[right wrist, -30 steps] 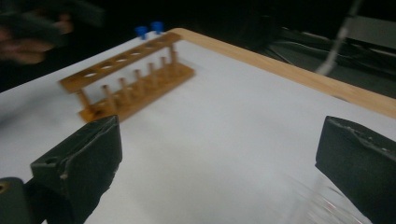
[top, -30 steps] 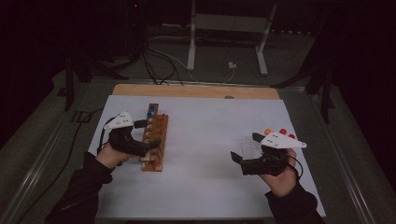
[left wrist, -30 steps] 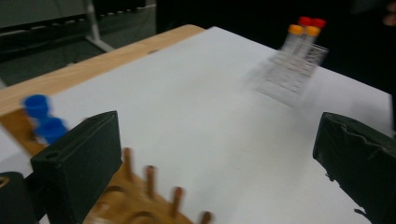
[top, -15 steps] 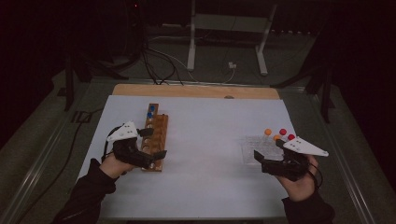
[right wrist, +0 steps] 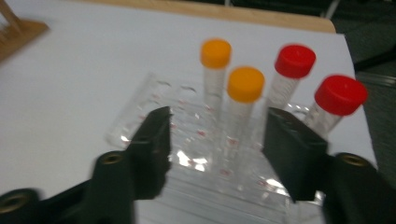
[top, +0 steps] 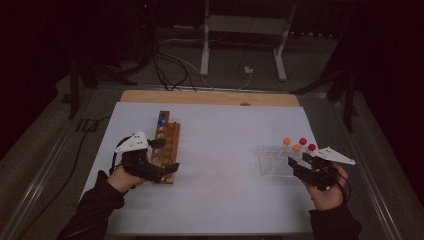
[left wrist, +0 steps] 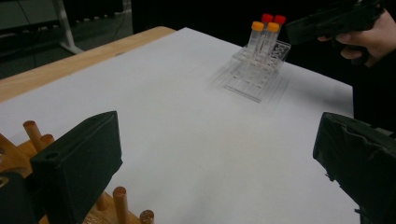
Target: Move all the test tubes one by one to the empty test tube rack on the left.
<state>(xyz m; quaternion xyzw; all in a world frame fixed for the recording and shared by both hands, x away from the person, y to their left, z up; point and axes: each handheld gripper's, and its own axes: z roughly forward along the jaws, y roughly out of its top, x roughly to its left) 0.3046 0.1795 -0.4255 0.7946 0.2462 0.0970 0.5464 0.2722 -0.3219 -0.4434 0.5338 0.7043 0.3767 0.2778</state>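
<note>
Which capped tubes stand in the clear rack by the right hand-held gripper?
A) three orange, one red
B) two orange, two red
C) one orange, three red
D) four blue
B: the right gripper view shows two orange-capped tubes and two red-capped tubes upright in the clear rack.

Dim room with dark surroundings, evenly lit white table sheet [top: 225,165], and motion blur in the right gripper view.
</note>
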